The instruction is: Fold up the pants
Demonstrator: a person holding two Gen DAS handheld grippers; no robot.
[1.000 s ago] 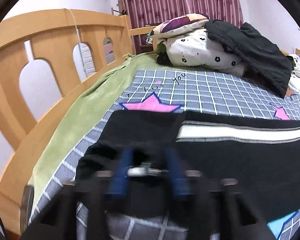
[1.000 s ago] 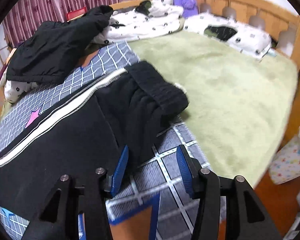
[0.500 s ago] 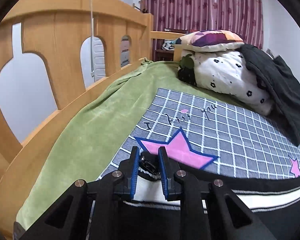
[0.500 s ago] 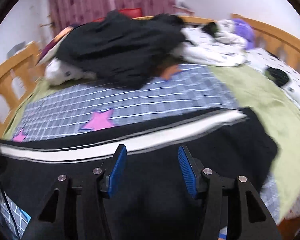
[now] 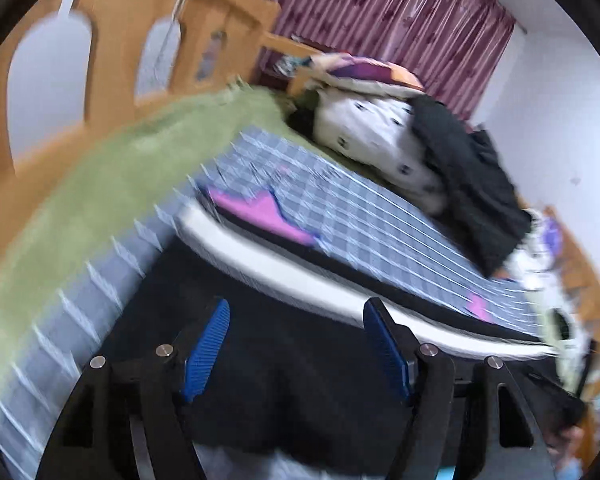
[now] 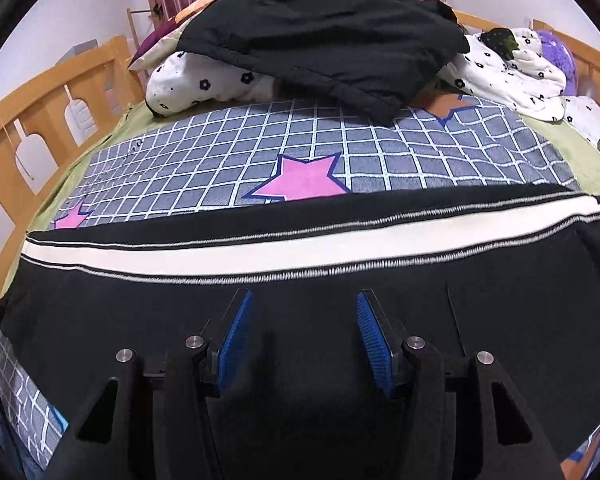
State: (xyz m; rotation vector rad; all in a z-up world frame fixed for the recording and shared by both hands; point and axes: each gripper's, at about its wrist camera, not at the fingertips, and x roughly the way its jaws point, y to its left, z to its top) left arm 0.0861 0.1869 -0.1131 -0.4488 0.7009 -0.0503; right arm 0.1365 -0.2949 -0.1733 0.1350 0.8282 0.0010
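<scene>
Just ahead of the right gripper (image 6: pixel 304 336), the black knit pants with a white side stripe (image 6: pixel 300 304) lie flat and stretched lengthwise across the grey grid-patterned blanket with pink stars (image 6: pixel 260 152). This gripper is level and low over the dark cloth, its blue-padded jaws spread wide with nothing between them, pointing across the stripe toward the far side of the bed. The white stripe runs left to right beyond its fingertips; the pants' ends reach well out to either side of it. Past the stripe, bare blanket stretches up to a crumpled black jacket (image 6: pixel 320 40) heaped on white flower-print bedding (image 6: pixel 204 80).

The left gripper (image 5: pixel 296 352) is rolled to one side, so its view is tilted and blurred. Its jaws are likewise released and wide apart, holding nothing, hovering over the pants (image 5: pixel 284 380) near one end of the garment. To its left, a strip of blanket (image 5: pixel 80 320) borders the pants' edge, then a green fleece sheet (image 5: pixel 120 184), then the wooden bed rail with arched cut-outs (image 5: pixel 112 64). Ahead lie the stripe, open blanket and the bedding pile, with a maroon curtain (image 5: pixel 388 28) behind.
</scene>
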